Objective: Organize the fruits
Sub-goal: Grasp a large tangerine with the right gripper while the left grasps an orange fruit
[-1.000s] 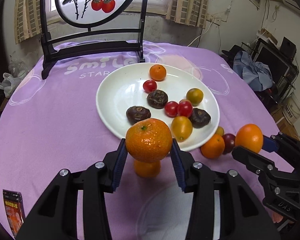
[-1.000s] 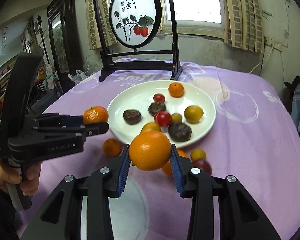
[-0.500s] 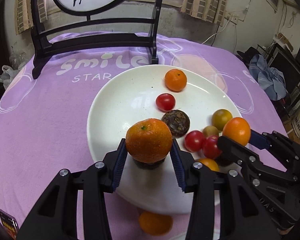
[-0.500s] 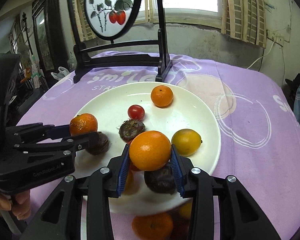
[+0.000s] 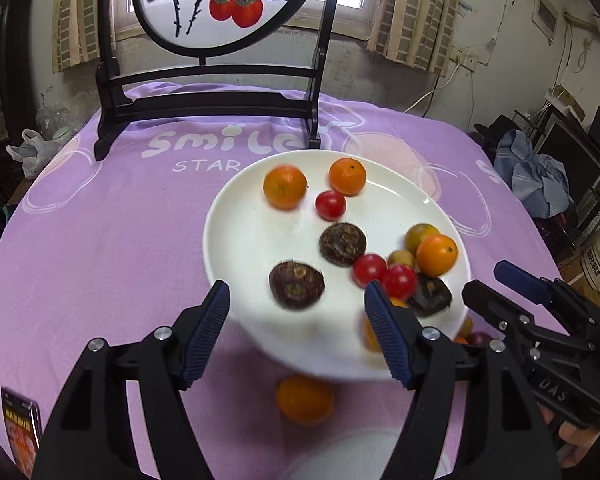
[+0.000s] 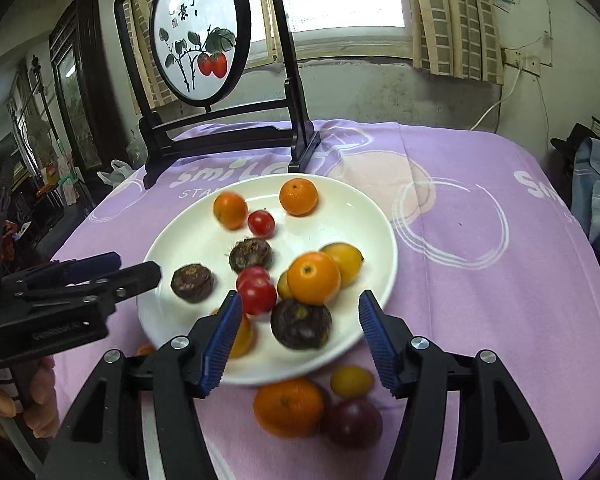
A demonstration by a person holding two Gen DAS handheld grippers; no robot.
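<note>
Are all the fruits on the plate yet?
Not yet. Most fruit already sits on the white plate, including two oranges near blurred, maybe rolling. Both tongs, left and right, are open and hold nothing. Left on the purple cloth: an orange, a yellow fruit and a dark red one.

Both wrist cameras hover low over the near edge of the tabletop [image 5: 100,264], facing the far edge, left one beside the right, sharing the white plate [image 5: 236,240] [image 6: 372,224] close below.
</note>
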